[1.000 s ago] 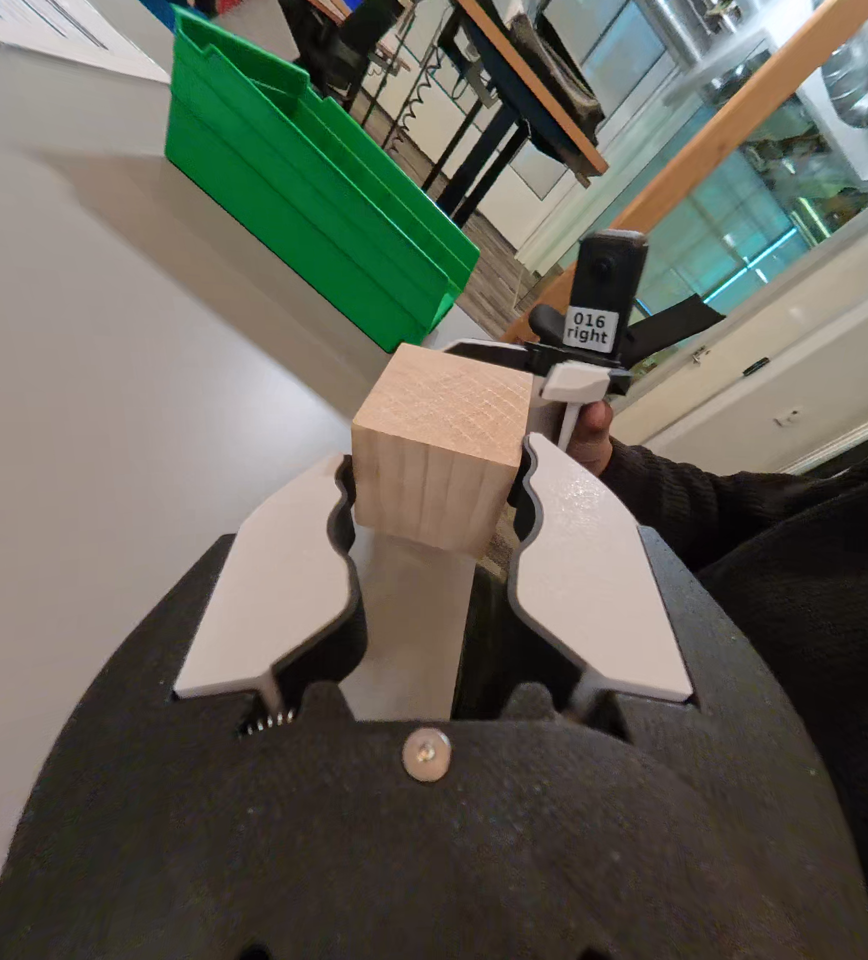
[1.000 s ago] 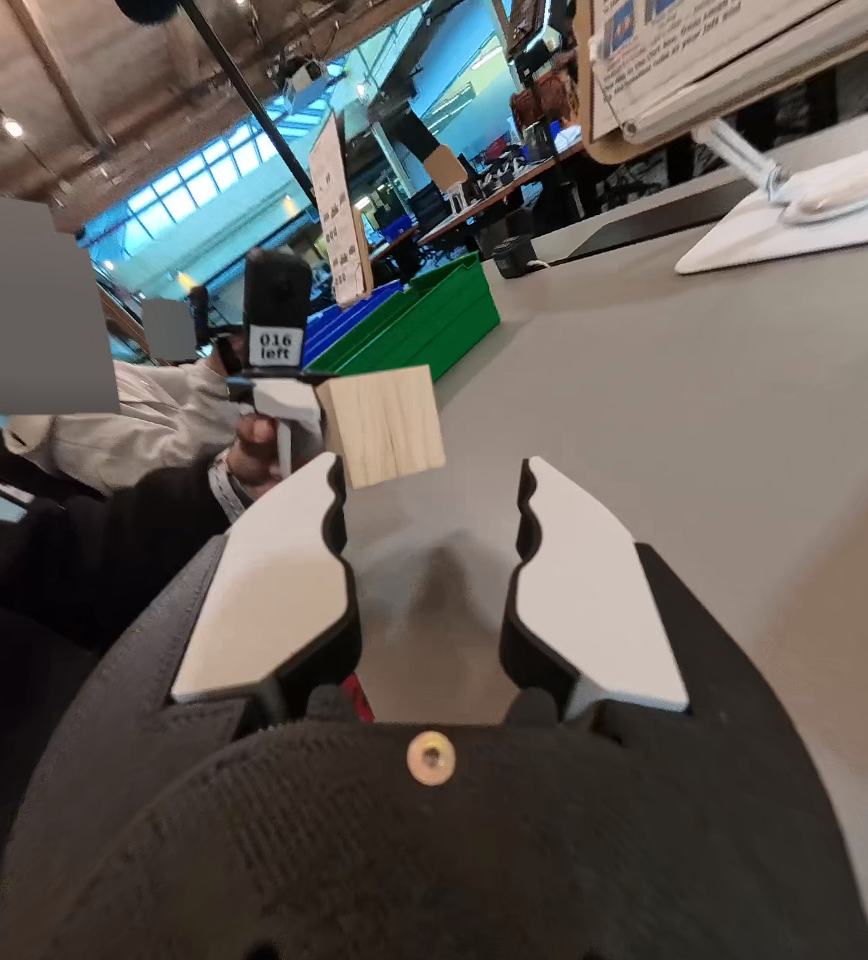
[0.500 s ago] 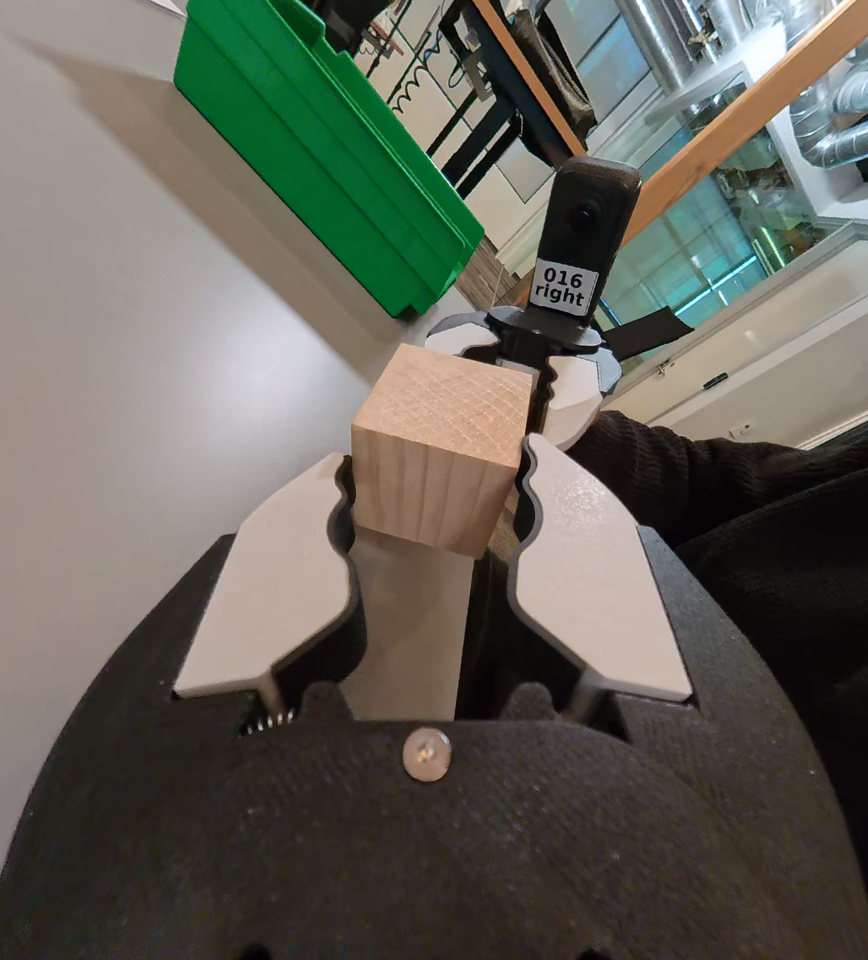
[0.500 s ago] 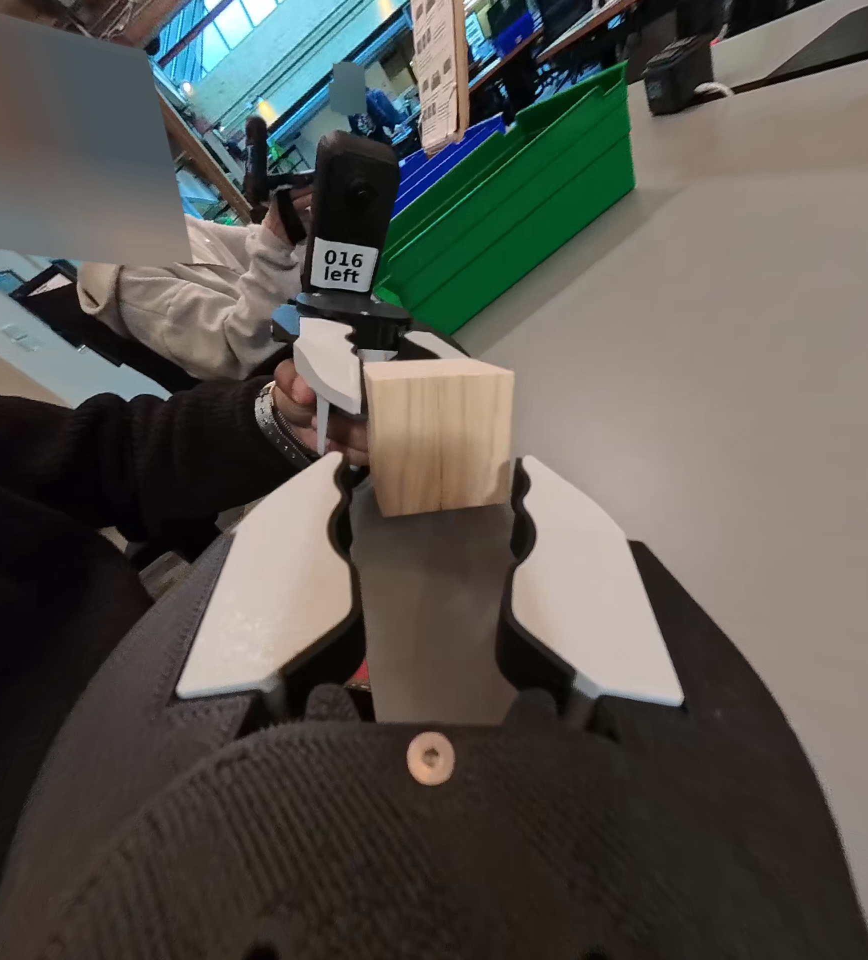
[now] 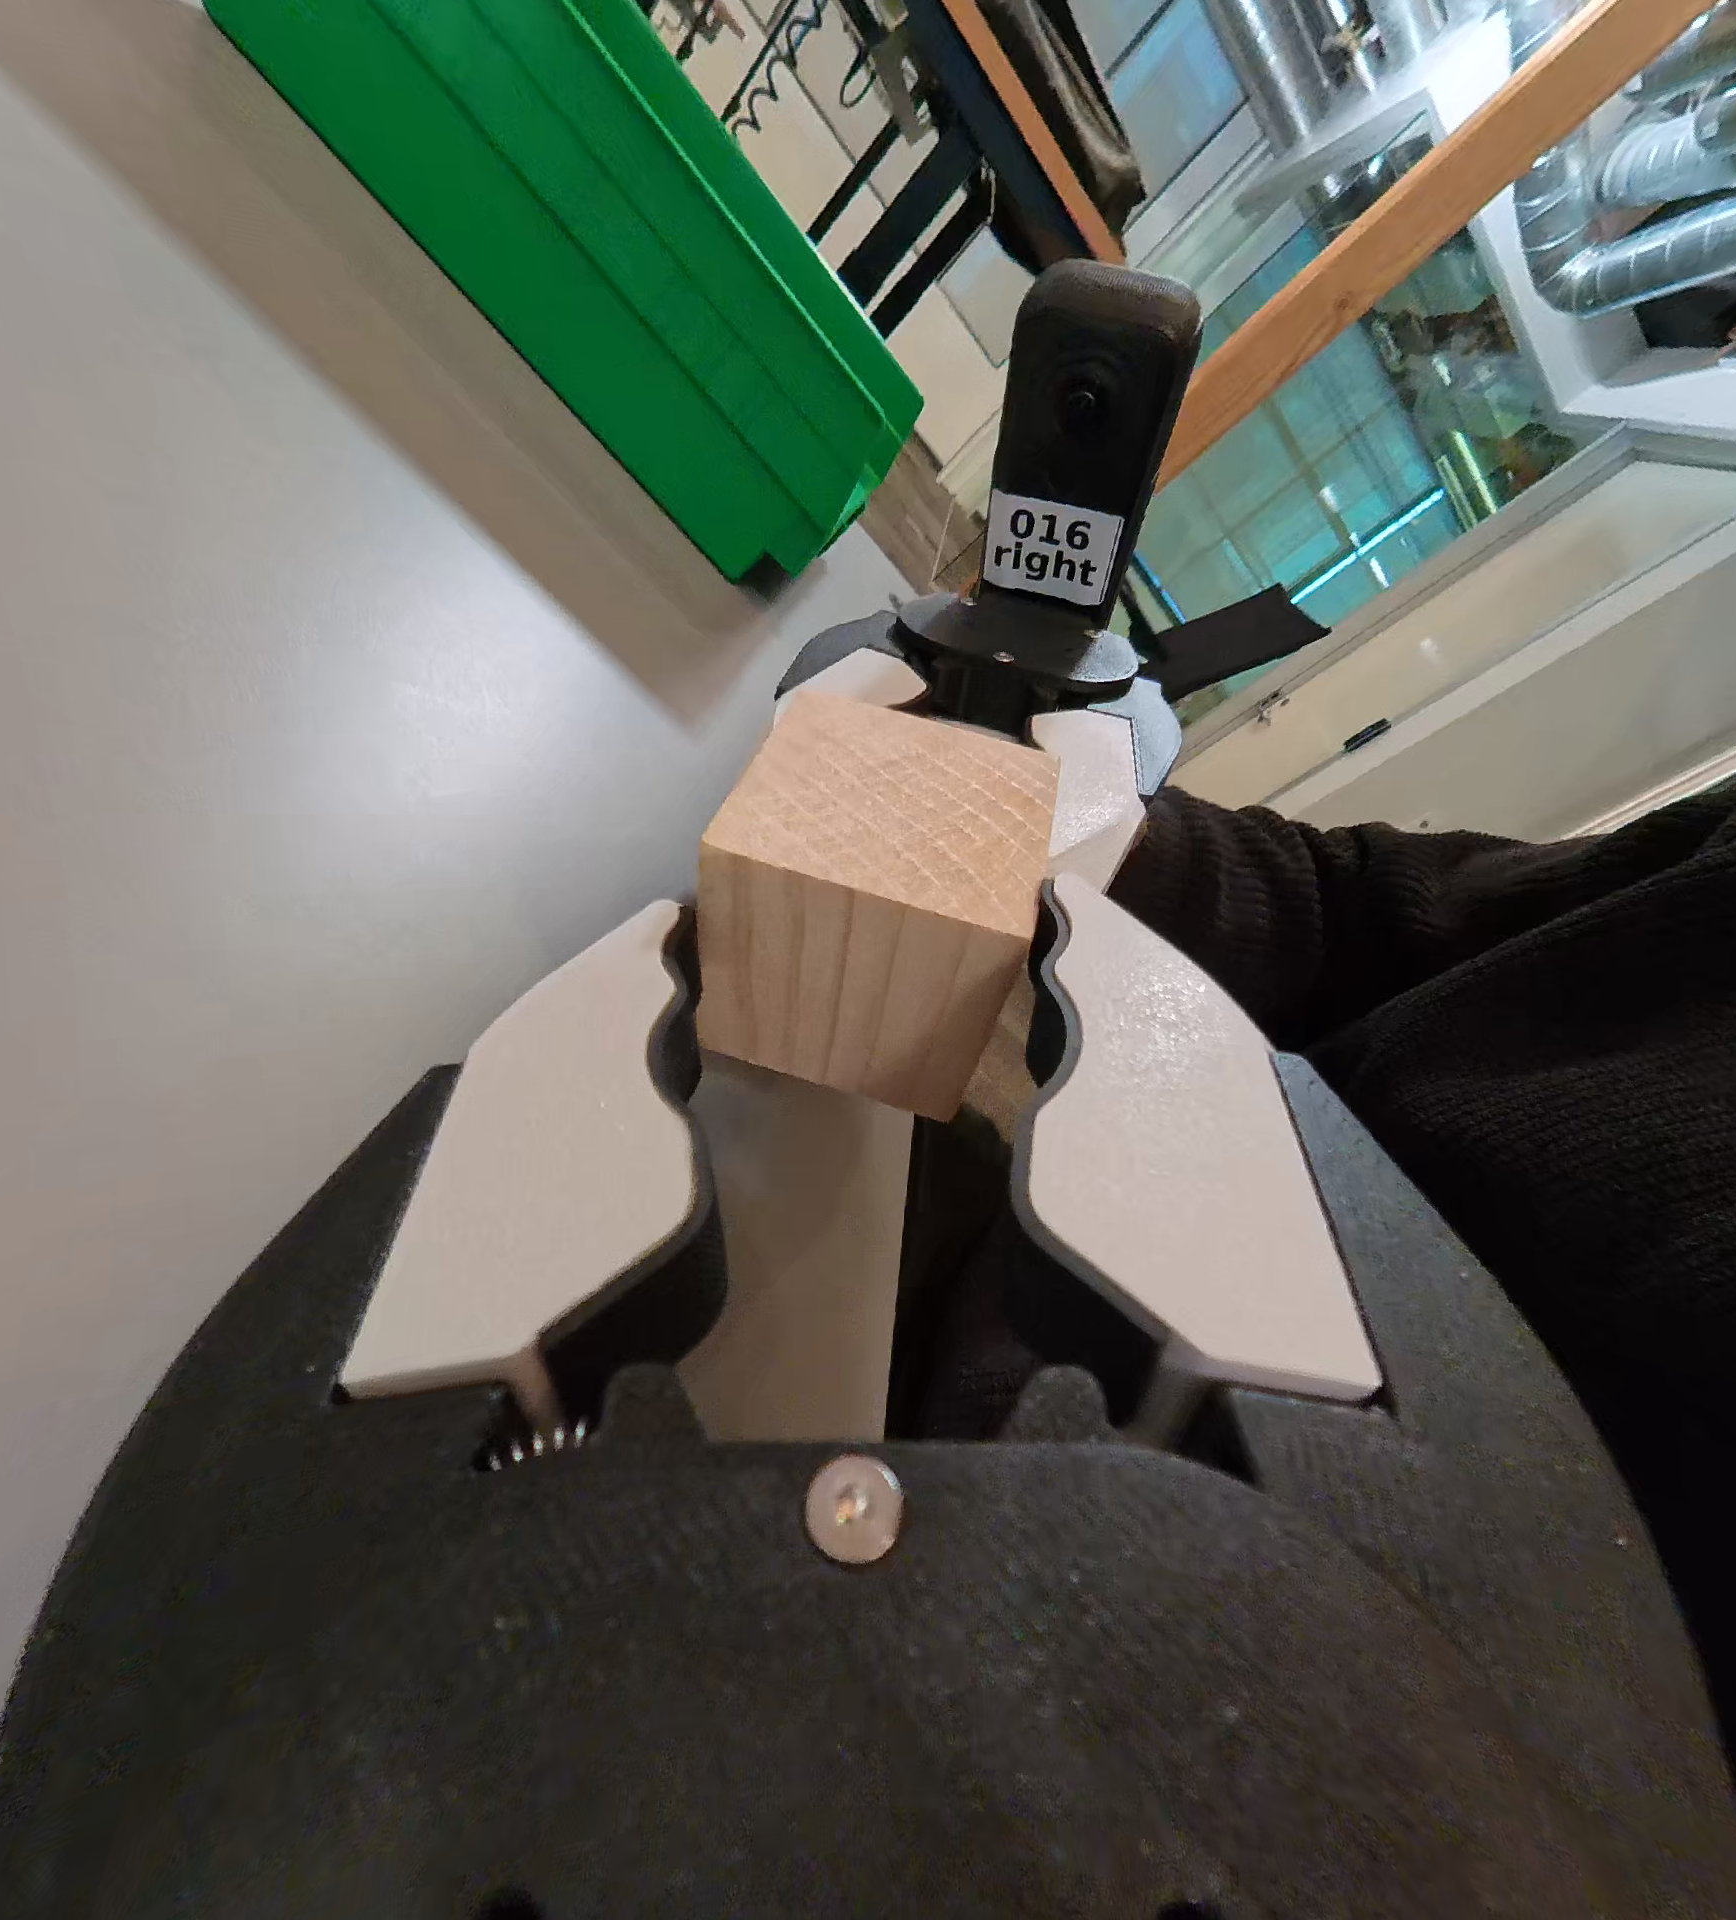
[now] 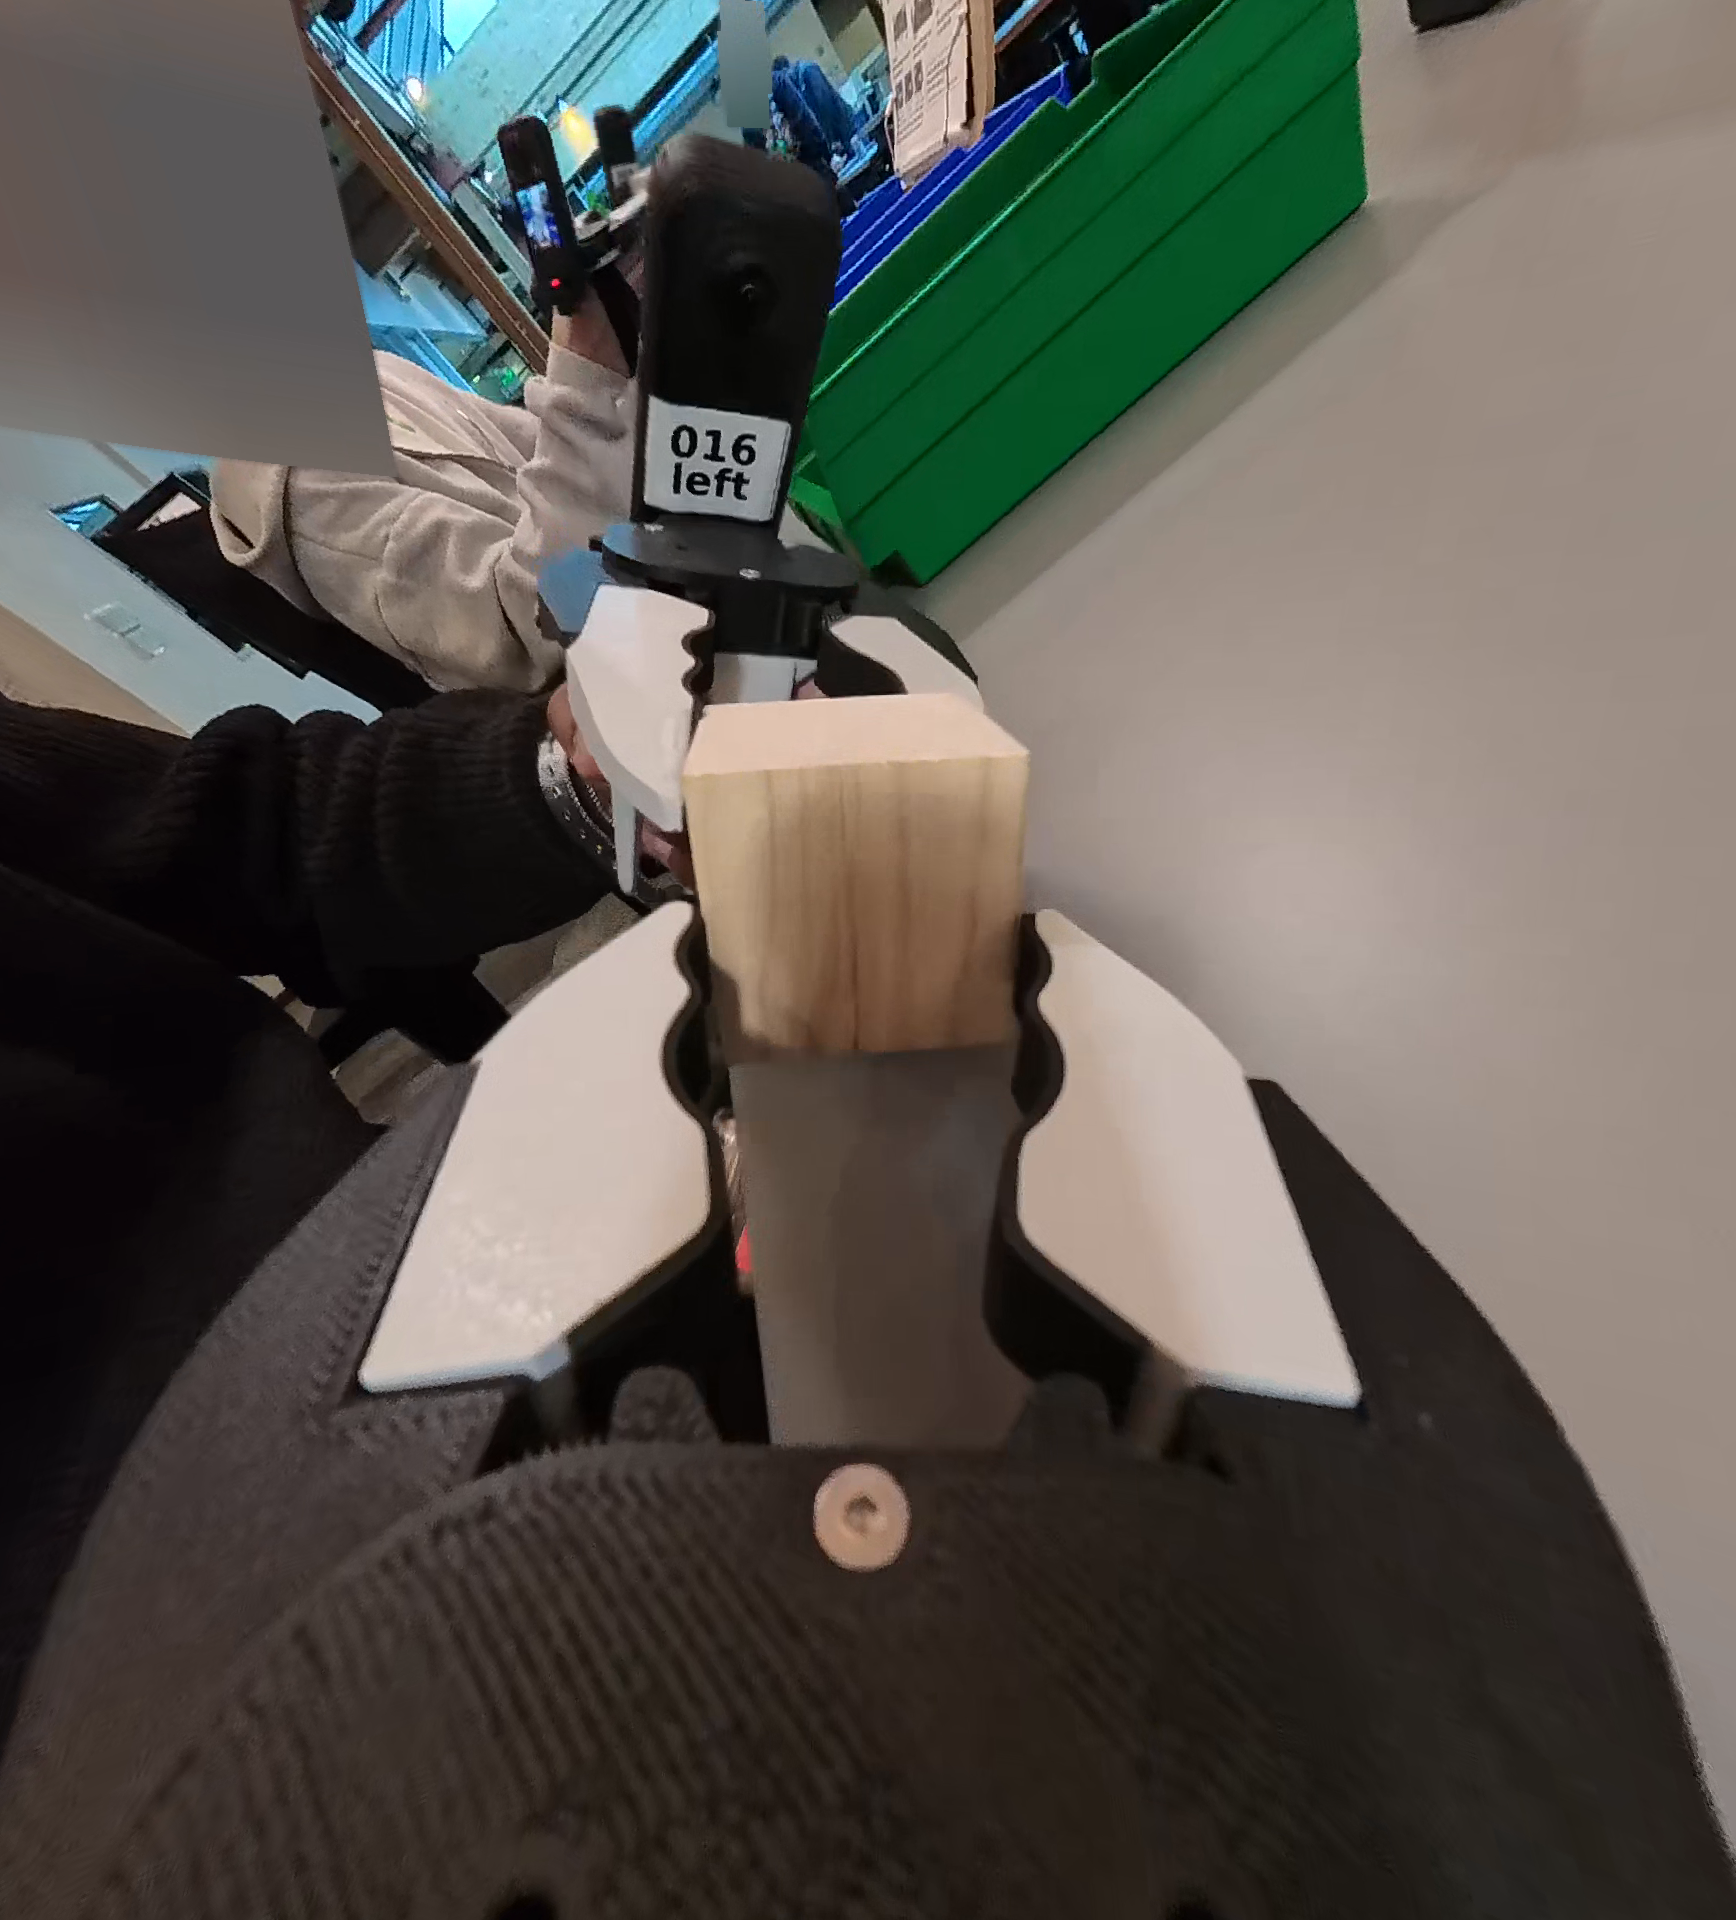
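A pale wooden cube (image 5: 874, 935) is clamped between the fingertips of my left gripper (image 5: 864, 925), which is shut on it and holds it in the air above the grey table (image 5: 168, 727). My right gripper (image 6: 859, 935) faces the left one head-on. It is open, and the same cube (image 6: 853, 883) sits between its fingertips, closely flanked, with a thin dark gap on the right side. The left gripper's white fingers (image 6: 635, 717) show behind the cube in the right wrist view. The right gripper's fingers (image 5: 1092, 800) show behind it in the left wrist view.
A stack of green bins (image 5: 583, 260) stands on the table beyond the grippers and also shows in the right wrist view (image 6: 1103, 291), with blue bins (image 6: 905, 197) behind it. A black-sleeved arm (image 6: 272, 831) holds the left gripper. Another person in a beige top (image 6: 407, 561) sits behind.
The two grippers have come together. The right gripper swung round to face the left one and moved in until the cube lies between its fingers. The left gripper kept its hold.
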Motion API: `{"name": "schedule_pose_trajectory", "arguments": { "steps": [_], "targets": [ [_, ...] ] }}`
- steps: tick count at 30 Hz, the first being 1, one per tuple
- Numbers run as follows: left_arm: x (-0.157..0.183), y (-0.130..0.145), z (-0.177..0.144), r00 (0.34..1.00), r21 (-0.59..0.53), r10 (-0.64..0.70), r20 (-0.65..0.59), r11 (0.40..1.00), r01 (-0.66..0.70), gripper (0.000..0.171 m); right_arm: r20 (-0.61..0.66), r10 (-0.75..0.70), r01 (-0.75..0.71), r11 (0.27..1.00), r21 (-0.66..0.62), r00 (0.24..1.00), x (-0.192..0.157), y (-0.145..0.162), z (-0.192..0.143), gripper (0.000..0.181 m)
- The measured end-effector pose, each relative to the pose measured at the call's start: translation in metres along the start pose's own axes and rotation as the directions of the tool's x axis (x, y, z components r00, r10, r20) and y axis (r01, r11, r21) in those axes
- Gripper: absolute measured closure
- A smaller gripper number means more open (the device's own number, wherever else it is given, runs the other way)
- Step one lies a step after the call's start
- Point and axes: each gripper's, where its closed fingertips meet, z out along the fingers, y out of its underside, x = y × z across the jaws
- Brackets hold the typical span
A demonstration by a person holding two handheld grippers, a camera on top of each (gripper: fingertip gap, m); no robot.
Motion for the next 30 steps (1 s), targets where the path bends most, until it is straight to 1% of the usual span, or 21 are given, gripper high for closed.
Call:
{"name": "schedule_pose_trajectory", "arguments": {
  "steps": [1, 4, 6, 7, 9, 11, 12, 13, 14, 15, 16, 18, 19, 21, 23, 24, 27, 29, 30],
  "targets": [
    [0.001, -0.002, 0.0, 1.0, 0.017, -0.001, -0.015, 1.0, 0.001, 0.109, -0.003, 0.002, -0.002, 1.0, 0.008, 1.0, 0.0, -0.002, -0.001, 0.124],
    [0.008, -0.011, -0.002, 0.998, 0.083, 0.009, -0.059, 0.997, -0.004, 0.094, 0.02, 0.053, -0.054, 0.997, 0.052, 0.998, 0.0, -0.011, -0.006, 0.124],
    [0.016, -0.016, -0.006, 0.995, 0.114, 0.044, -0.088, 0.993, -0.034, 0.087, 0.028, 0.078, -0.08, 0.992, 0.095, 0.997, 0.0, -0.022, -0.014, 0.124],
    [0.019, -0.018, -0.007, 0.994, 0.119, 0.066, -0.093, 0.991, -0.054, 0.086, 0.021, 0.072, -0.074, 0.99, 0.122, 0.997, 0.001, -0.031, -0.021, 0.124],
    [0.022, -0.019, -0.011, 0.99, 0.123, 0.105, -0.094, 0.988, -0.094, 0.086, -0.048, 0.006, 0.003, 0.982, 0.187, 0.999, 0.003, -0.059, -0.045, 0.124],
    [0.02, -0.02, -0.012, 0.99, 0.131, 0.119, -0.07, 0.985, -0.109, 0.086, -0.181, -0.112, 0.152, 0.962, 0.228, 0.977, 0.006, -0.095, -0.083, 0.124],
    [0.018, -0.02, -0.012, 0.991, 0.129, 0.116, -0.068, 0.986, -0.107, 0.086, -0.273, -0.186, 0.245, 0.949, 0.2, 0.944, 0.012, -0.111, -0.105, 0.124],
    [0.017, -0.019, -0.012, 0.992, 0.121, 0.11, -0.069, 0.987, -0.101, 0.087, -0.377, -0.26, 0.329, 0.935, 0.13, 0.889, 0.023, -0.125, -0.129, 0.124],
    [0.016, -0.017, -0.011, 0.992, 0.11, 0.103, -0.076, 0.989, -0.094, 0.087, -0.476, -0.33, 0.384, 0.923, 0.019, 0.815, 0.039, -0.134, -0.153, 0.124],
    [0.017, -0.015, -0.01, 0.991, 0.099, 0.096, -0.095, 0.991, -0.087, 0.087, -0.55, -0.387, 0.395, 0.912, -0.109, 0.741, 0.059, -0.139, -0.178, 0.124],
    [0.019, -0.013, -0.01, 0.989, 0.086, 0.086, -0.119, 0.993, -0.076, 0.088, -0.594, -0.42, 0.364, 0.905, -0.219, 0.687, 0.079, -0.141, -0.203, 0.124],
    [0.023, -0.009, -0.008, 0.986, 0.064, 0.068, -0.155, 0.996, -0.059, 0.088, -0.647, -0.465, 0.267, 0.883, -0.386, 0.604, 0.121, -0.142, -0.251, 0.124],
    [0.024, -0.007, -0.007, 0.984, 0.056, 0.067, -0.165, 0.997, -0.059, 0.088, -0.651, -0.504, 0.226, 0.856, -0.465, 0.569, 0.139, -0.14, -0.273, 0.124],
    [0.024, -0.003, -0.004, 0.983, 0.035, 0.072, -0.168, 0.997, -0.067, 0.088, -0.585, -0.614, 0.175, 0.754, -0.633, 0.53, 0.17, -0.131, -0.307, 0.124],
    [0.024, 0.001, -0.002, 0.982, 0.011, 0.08, -0.168, 0.997, -0.079, 0.088, -0.439, -0.706, 0.162, 0.61, -0.776, 0.556, 0.19, -0.113, -0.323, 0.124],
    [0.024, 0.003, 0.0, 0.982, -0.001, 0.087, -0.167, 0.996, -0.088, 0.088, -0.37, -0.728, 0.162, 0.546, -0.822, 0.577, 0.198, -0.104, -0.326, 0.124],
    [0.028, 0.007, 0.004, 0.981, -0.012, 0.105, -0.163, 0.994, -0.109, 0.088, -0.227, -0.743, 0.17, 0.416, -0.893, 0.63, 0.217, -0.086, -0.321, 0.124],
    [0.036, 0.001, 0.008, 0.979, 0.029, 0.11, -0.171, 0.994, -0.107, 0.085, -0.135, -0.728, 0.197, 0.352, -0.915, 0.673, 0.222, -0.077, -0.31, 0.124],
    [0.04, -0.004, 0.011, 0.978, 0.06, 0.103, -0.183, 0.994, -0.093, 0.085, -0.095, -0.725, 0.218, 0.325, -0.92, 0.682, 0.224, -0.074, -0.304, 0.123]
  ]
}}
